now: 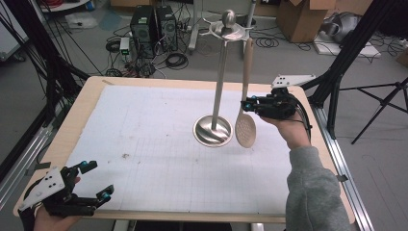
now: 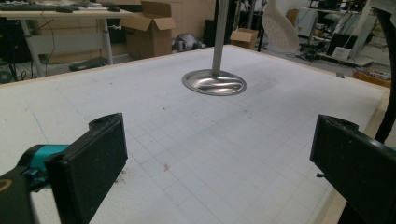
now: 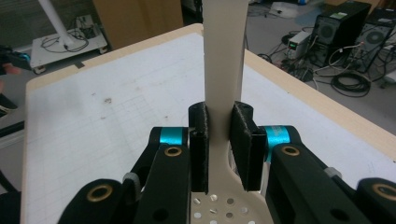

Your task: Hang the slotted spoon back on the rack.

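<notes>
High view: hanging beside the tall metal stand, one cream slotted spoon, its handle top up at the stand's hooked crown and its perforated bowl dangling just above the white mat, next to the round base. Clamping on the lower handle, just above the bowl, the right gripper, reaching in level from the table's right side. Resting at the near left corner, the left gripper, jaws spread wide, nothing between them.

Left gripper view: looking across the bare mat between two parted pads, well apart from the stand's base; spoon bowl hanging above and beyond it.

Right gripper view: pressing both pads flat against the narrow neck of the spoon, holes of the bowl peeking out below.

Judging by looks: light, stiff, smooth plastic or wood, likely to swing and slip; gripping at the neck seeming sound, close to the weight.

Counting: one spoon, one stand, two grippers.
</notes>
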`<move>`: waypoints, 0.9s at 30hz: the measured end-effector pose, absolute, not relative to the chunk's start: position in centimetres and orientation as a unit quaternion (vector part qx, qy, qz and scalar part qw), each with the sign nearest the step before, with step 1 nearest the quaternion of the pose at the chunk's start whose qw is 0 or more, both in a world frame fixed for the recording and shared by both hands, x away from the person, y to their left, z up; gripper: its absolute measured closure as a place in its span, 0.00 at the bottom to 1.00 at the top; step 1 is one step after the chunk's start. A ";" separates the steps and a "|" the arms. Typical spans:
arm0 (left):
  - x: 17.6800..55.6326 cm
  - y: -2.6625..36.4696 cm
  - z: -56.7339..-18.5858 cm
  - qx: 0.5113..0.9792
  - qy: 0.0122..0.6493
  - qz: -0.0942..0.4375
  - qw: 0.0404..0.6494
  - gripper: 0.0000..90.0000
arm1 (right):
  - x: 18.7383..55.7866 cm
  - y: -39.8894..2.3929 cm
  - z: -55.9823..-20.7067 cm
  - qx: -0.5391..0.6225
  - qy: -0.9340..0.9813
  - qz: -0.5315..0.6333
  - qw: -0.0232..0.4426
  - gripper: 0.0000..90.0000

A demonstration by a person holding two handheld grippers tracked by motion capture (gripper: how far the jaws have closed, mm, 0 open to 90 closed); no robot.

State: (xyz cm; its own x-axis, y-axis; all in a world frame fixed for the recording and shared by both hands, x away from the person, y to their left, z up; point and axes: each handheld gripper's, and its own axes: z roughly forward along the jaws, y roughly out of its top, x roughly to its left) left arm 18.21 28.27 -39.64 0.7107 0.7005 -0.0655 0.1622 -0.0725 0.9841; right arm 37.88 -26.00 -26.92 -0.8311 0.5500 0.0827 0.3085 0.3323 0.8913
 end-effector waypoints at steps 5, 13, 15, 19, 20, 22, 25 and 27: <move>18.2 28.3 -39.6 0.698 0.312 0.222 0.605 0.05 | 38.0 -25.6 -27.1 0.268 0.805 0.514 0.126 0.86; 18.2 28.3 -39.7 0.699 0.312 0.223 0.604 0.05 | 38.0 -25.5 -27.6 0.276 0.793 0.529 0.126 0.65; 18.3 28.3 -39.7 0.700 0.311 0.222 0.604 0.05 | 37.8 -25.5 -27.6 0.274 0.795 0.523 0.136 0.58; 18.4 28.2 -39.7 0.699 0.312 0.218 0.606 0.05 | 37.5 -25.6 -27.9 0.272 0.791 0.529 0.144 0.38; 18.4 28.2 -39.7 0.699 0.312 0.216 0.606 0.05 | 37.4 -25.6 -28.0 0.274 0.790 0.528 0.147 0.32; 18.5 28.1 -39.7 0.699 0.312 0.214 0.607 0.05 | 37.3 -25.6 -28.2 0.274 0.787 0.532 0.146 0.20; 18.7 28.0 -39.8 0.699 0.312 0.212 0.608 0.05 | 37.0 -25.5 -28.4 0.277 0.781 0.540 0.148 0.15; 18.8 27.9 -39.7 0.698 0.312 0.209 0.609 0.05 | 36.8 -25.6 -28.5 0.271 0.780 0.544 0.148 0.15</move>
State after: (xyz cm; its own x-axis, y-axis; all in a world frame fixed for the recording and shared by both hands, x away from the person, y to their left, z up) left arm 18.81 27.88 -39.74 0.7174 0.6911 -0.0880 0.1809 -0.0627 0.9815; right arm 36.80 -25.59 -28.52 -0.8095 0.5837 0.0634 0.2607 0.2606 0.9296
